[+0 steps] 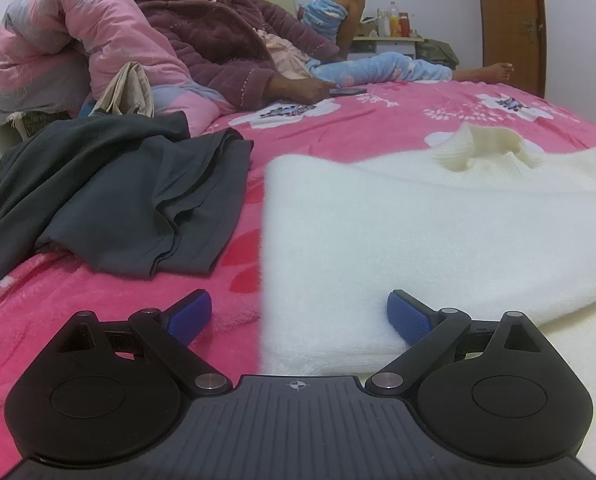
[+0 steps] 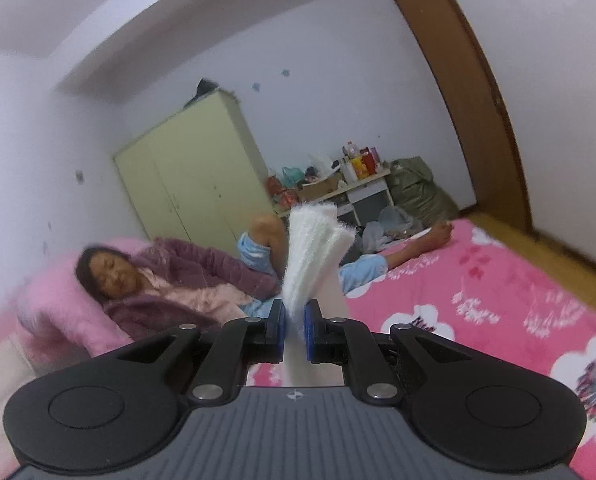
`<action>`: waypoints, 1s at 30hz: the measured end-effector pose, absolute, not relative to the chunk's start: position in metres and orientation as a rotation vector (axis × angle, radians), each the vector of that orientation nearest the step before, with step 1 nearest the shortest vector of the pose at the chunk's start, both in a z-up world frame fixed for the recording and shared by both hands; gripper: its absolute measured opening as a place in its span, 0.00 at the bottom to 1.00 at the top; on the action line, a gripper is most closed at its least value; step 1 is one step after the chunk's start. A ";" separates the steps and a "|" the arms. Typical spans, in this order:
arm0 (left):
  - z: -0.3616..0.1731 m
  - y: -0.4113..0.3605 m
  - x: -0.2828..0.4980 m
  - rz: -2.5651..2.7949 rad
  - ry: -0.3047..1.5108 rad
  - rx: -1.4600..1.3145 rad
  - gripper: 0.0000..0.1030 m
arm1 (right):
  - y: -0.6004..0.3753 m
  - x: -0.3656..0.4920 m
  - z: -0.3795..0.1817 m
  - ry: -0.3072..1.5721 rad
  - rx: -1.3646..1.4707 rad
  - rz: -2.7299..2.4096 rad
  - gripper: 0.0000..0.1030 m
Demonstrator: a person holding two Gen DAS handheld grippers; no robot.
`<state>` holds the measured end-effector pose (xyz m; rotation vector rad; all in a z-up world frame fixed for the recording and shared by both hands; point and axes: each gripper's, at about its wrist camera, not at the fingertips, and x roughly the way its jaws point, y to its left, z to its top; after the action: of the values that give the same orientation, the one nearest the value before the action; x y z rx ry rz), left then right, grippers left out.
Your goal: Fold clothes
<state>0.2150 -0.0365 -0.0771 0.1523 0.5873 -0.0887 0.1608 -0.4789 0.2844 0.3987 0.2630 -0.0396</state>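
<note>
My left tongs (image 1: 299, 312) hang wide open over the white sweater (image 1: 437, 220) on the pink bedspread (image 1: 357, 120), while my right tongs (image 2: 294, 326) pinch its lifted edge.

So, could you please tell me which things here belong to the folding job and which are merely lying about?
For the job:
- white sweater, its edge clamped in the right gripper
- dark grey garment, crumpled on the bed
- left gripper, open at the sweater's edge

Lying about:
- pink quilt
- phone
- bottles on the desk
- wardrobe
</note>
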 end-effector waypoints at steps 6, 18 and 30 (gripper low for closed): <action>-0.067 -0.031 0.211 -0.083 0.573 0.131 0.90 | -0.441 0.160 0.287 0.322 0.357 -0.105 0.10; -0.019 0.051 0.127 -0.122 0.525 -0.129 0.90 | -0.193 0.205 0.217 0.630 0.125 0.329 0.54; -0.002 0.053 0.122 -0.179 0.491 -0.131 0.90 | -0.285 0.136 0.139 0.656 0.514 0.396 0.55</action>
<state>0.1218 0.0535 -0.0016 -0.1312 0.4914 -0.1792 0.1356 -0.2851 0.1387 0.5143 0.6557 0.3959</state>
